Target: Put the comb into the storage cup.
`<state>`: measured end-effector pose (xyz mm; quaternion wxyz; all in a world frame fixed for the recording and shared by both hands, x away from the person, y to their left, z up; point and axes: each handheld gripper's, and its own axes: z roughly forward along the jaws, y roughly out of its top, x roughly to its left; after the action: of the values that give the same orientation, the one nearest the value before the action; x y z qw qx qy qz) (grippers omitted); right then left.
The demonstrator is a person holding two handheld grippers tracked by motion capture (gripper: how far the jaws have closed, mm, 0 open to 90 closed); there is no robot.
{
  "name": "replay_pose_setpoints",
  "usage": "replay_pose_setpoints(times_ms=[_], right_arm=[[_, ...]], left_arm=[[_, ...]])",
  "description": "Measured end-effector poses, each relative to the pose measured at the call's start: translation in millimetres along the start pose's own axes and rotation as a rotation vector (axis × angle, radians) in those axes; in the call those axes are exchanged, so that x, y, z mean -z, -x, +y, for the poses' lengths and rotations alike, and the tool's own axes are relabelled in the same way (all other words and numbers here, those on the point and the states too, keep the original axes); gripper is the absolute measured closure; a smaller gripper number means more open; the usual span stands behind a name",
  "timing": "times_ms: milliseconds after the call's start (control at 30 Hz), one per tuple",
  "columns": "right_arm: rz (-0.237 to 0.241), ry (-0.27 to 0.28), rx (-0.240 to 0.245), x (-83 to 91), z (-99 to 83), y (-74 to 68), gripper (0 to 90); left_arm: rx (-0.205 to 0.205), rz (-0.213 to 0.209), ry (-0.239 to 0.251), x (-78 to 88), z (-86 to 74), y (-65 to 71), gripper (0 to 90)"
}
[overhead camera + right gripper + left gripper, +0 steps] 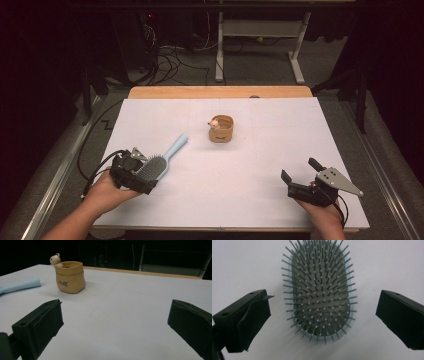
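1. The left tool (142, 172) hangs over the head of the light blue plastic hairbrush with grey bristles (159, 162), at the lower left of the high view. Its jaws stand wide apart either side of the bristle pad and hold nothing.
2. The brush lies bristles up on the white desk (250, 170), its handle pointing toward the frame's centre.
3. Likely risk: if the jaws close on the bristles instead of the rim, the pins could bend and the head could slip or twist out.
4. A grip at the head alone might let the long handle droop or swing.
5. The right tool (299, 181), at the lower right, is also fully open and empty.
6. The left gripper view shows the bristle pad (319, 290) centred between the jaws.
7. The right gripper view shows the tan sack-shaped pot with a small figure on its rim (70, 276), upper left, and the handle's tip (21, 285) well apart from it.
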<state>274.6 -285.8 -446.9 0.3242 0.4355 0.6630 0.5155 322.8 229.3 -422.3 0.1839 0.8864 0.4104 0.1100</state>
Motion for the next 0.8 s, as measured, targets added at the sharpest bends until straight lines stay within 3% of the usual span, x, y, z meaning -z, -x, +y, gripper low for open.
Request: replay_pose_setpoints(times_ms=[400, 567, 667, 733, 800], right_arm=[[0.004, 0.009, 0.002, 2.0, 1.2, -0.6, 0.4], [0.008, 0.014, -0.001, 2.4, 1.5, -0.9, 0.4], [0.008, 0.015, -0.004, 2.7, 1.7, -0.9, 0.4], [0.007, 0.016, -0.005, 3.4, 1.9, -0.7, 0.5], [0.008, 0.017, -0.006, 3.6, 2.0, -0.6, 0.5]], left_arm=[[-0.009, -0.030, -0.098, 5.7, 11.1, -7.0, 0.6], [-0.035, -0.058, -0.178, 8.8, 25.1, -7.5, 0.2], [-0.043, -0.060, -0.204, 8.3, 29.4, -6.4, 0.2], [-0.057, -0.056, -0.248, 6.2, 34.8, -5.1, 0.2], [-0.059, -0.058, -0.256, 5.4, 36.8, -4.5, 0.2]])
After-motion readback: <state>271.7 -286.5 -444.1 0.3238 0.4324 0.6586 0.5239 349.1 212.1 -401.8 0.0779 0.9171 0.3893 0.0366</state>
